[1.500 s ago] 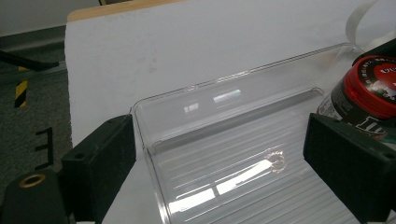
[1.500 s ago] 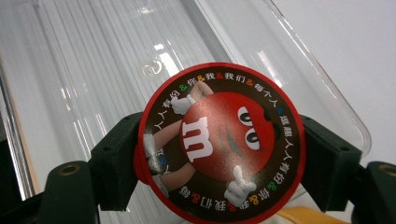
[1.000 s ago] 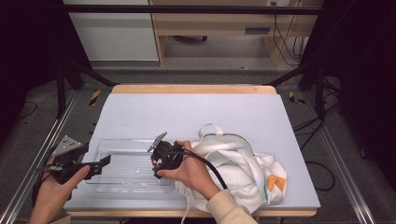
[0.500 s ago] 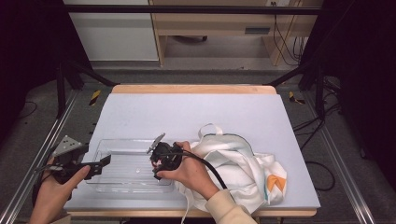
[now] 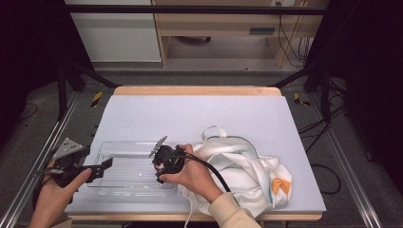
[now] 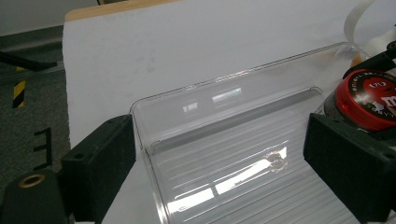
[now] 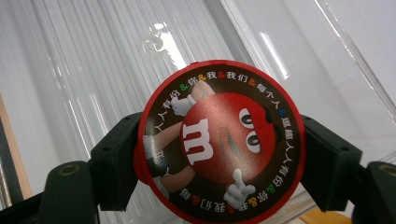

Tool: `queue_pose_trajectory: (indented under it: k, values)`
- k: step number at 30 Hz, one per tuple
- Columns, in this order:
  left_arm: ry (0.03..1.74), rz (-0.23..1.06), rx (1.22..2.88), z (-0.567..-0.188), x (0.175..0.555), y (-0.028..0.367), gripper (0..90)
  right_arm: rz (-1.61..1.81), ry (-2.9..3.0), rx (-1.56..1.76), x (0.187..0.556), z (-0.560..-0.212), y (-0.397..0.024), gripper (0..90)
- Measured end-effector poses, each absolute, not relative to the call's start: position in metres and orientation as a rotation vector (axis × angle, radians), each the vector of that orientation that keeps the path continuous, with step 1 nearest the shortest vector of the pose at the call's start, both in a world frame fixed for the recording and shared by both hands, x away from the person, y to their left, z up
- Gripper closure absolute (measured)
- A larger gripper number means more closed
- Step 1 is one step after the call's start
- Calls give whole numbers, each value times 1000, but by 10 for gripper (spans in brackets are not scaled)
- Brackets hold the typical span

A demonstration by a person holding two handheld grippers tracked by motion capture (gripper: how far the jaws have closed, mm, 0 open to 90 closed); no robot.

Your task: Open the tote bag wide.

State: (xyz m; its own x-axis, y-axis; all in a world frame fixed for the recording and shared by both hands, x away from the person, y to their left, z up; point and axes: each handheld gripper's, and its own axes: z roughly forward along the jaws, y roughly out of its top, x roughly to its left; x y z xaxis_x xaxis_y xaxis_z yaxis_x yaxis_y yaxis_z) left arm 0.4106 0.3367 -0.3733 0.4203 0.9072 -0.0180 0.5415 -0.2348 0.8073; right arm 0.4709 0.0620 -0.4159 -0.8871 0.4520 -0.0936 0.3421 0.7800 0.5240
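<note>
A clear ribbed plastic tray (image 5: 126,164) lies on the near left of the table. My right gripper (image 5: 160,166) hovers over its right end, shut on a round red M&M's candy tub (image 7: 219,144) whose printed lid faces the camera between the two jaws. That tub (image 6: 369,100) also appears at the right edge of the left gripper view. My left gripper (image 5: 105,166) is open at the tray's left end, its jaws set wide with the tray (image 6: 224,154) between them and nothing gripped.
A crumpled white cloth bag (image 5: 247,175) with straps and an orange patch lies right of the tray, under the right forearm. The far half of the pale table top (image 5: 199,114) is bare. Metal frame rails run along both sides.
</note>
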Motion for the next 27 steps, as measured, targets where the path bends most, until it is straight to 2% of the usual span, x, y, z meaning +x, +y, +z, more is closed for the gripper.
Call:
queue_pose_trajectory:
  k: [16,18,22,27]
  values:
    - [1233,596,1917,-375,411,336,92,736,2789,598,473,-415,62,240]
    - [1230,599,1914,-375,411,336,93,758,2776,617,472,-414,62,189]
    - [1237,599,1912,-374,411,337,91,789,2753,635,473,-408,58,149]
    - [1235,602,1916,-374,412,335,90,844,2723,635,469,-398,50,135]
